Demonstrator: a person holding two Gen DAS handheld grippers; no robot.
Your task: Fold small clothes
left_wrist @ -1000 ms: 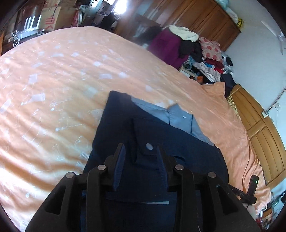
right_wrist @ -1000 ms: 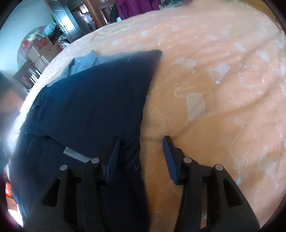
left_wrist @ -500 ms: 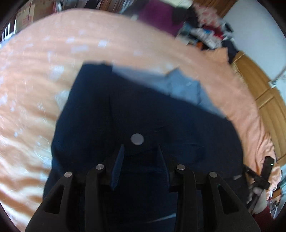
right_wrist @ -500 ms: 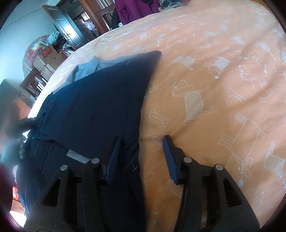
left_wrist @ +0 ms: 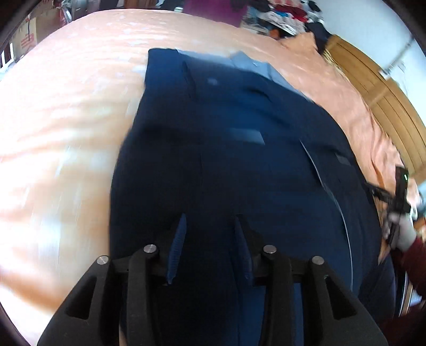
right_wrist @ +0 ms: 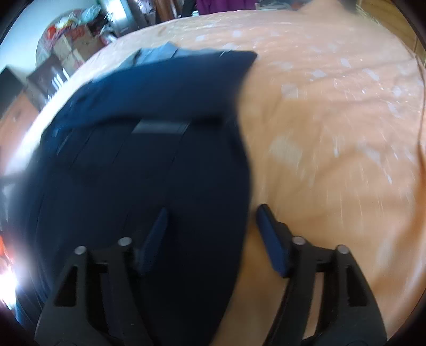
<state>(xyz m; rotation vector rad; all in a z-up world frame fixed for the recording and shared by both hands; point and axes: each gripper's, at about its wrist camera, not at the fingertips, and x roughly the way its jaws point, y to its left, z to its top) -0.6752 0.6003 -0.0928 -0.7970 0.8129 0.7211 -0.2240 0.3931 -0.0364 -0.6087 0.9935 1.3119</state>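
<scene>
A dark navy garment (left_wrist: pixel 239 133) lies spread on the orange bedsheet (left_wrist: pixel 66 119), with a light blue garment (left_wrist: pixel 253 64) showing under its far edge. My left gripper (left_wrist: pixel 209 239) hovers open over the near part of the navy cloth, and nothing is pinched between its fingers. In the right wrist view the navy garment (right_wrist: pixel 146 159) fills the left half and the light blue piece (right_wrist: pixel 159 52) peeks out at the top. My right gripper (right_wrist: pixel 210 226) is wide open, straddling the garment's right edge. Both views are motion-blurred.
The other gripper, held by a gloved hand with a red sleeve (left_wrist: pixel 399 234), shows at the right edge. A wooden headboard (left_wrist: pixel 386 101) and a heap of clothes (left_wrist: pixel 279 16) lie beyond the bed. Cardboard boxes (right_wrist: pixel 72 42) stand past the far side. Bare sheet (right_wrist: pixel 332 133) stretches to the right.
My left gripper has drawn back along the navy garment, and the button flap once between its fingers now lies far ahead. The right gripper's fingers have spread wider and shifted over the cloth's edge.
</scene>
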